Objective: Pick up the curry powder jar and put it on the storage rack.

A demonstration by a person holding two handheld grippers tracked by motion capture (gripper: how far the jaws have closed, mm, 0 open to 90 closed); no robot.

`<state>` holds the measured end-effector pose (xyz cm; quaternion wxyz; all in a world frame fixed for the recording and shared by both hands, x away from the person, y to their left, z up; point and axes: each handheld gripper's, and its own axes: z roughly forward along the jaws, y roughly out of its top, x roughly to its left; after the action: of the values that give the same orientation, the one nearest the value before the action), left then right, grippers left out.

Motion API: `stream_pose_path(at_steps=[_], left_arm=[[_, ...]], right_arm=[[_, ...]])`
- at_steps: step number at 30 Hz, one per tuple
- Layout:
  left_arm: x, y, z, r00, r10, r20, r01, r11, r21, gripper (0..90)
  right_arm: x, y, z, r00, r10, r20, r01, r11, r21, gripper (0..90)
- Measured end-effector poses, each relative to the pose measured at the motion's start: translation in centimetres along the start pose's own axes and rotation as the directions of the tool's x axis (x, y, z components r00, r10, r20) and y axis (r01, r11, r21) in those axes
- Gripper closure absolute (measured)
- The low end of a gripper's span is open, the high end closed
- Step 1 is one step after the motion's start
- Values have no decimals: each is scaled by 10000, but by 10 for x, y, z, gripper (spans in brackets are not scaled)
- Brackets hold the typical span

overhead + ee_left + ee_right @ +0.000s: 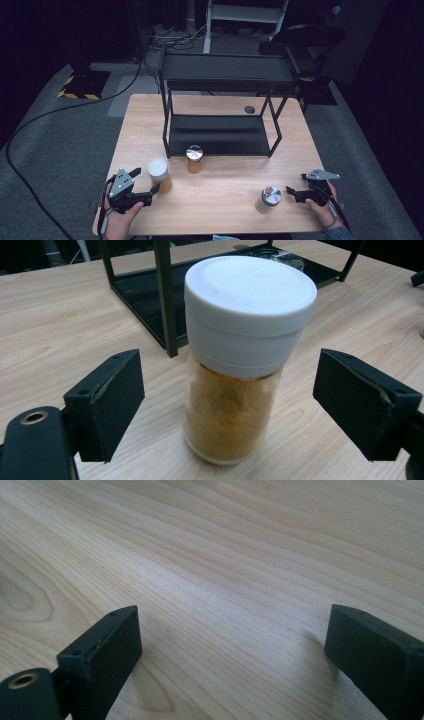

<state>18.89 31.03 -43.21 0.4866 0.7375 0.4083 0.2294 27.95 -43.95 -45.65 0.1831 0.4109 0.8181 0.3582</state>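
A glass jar of orange powder with a white lid (159, 174) stands upright near the table's front left. In the left gripper view the same jar (235, 365) sits between the two black jaws, with a gap on each side. My left gripper (146, 181) (230, 390) is open around it, and its pads (112, 405) do not touch the glass. At the front right, my right gripper (296, 183) (230, 640) is open over bare wood with nothing between its jaws. It points toward a silver-lidded jar (269, 199) a short way to its left.
A black two-shelf rack (220, 135) stands at the middle and back of the wooden table (220, 182). Another silver-lidded jar of orange powder (194, 158) stands just before the rack's lower shelf. Dark floor and cables surround the table.
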Motion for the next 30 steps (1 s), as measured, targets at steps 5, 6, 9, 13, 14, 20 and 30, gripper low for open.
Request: stream_pose_path(at_steps=[5, 6, 9, 13, 14, 20, 30], left_arm=[[1, 4, 8, 9999, 76, 153, -76, 10000, 13, 129], [1, 5, 9, 9998, 97, 171, -98, 9999, 23, 129], [2, 6, 14, 9996, 122, 270, -122, 9999, 19, 130], [3, 9, 20, 9992, 156, 363, -158, 9999, 64, 131], [3, 9, 20, 9992, 156, 363, -158, 9999, 64, 133], [4, 12, 27, 9989, 194, 423, -197, 9998, 84, 138], [2, 15, 33, 9981, 538, 306, -544, 9983, 187, 335]], right_arm=[[1, 0, 0, 10000, 45, 45, -45, 10000, -3, 80], [1, 0, 0, 10000, 58, 61, -58, 10000, -5, 80], [2, 0, 0, 10000, 68, 69, -68, 10000, -2, 80], [2, 0, 0, 10000, 71, 68, -71, 10000, -2, 80], [2, 0, 0, 10000, 71, 68, -71, 10000, -2, 80], [3, 0, 0, 9999, 104, 103, -104, 9999, -4, 80], [4, -1, -1, 9997, 174, 173, -173, 9998, -6, 80]])
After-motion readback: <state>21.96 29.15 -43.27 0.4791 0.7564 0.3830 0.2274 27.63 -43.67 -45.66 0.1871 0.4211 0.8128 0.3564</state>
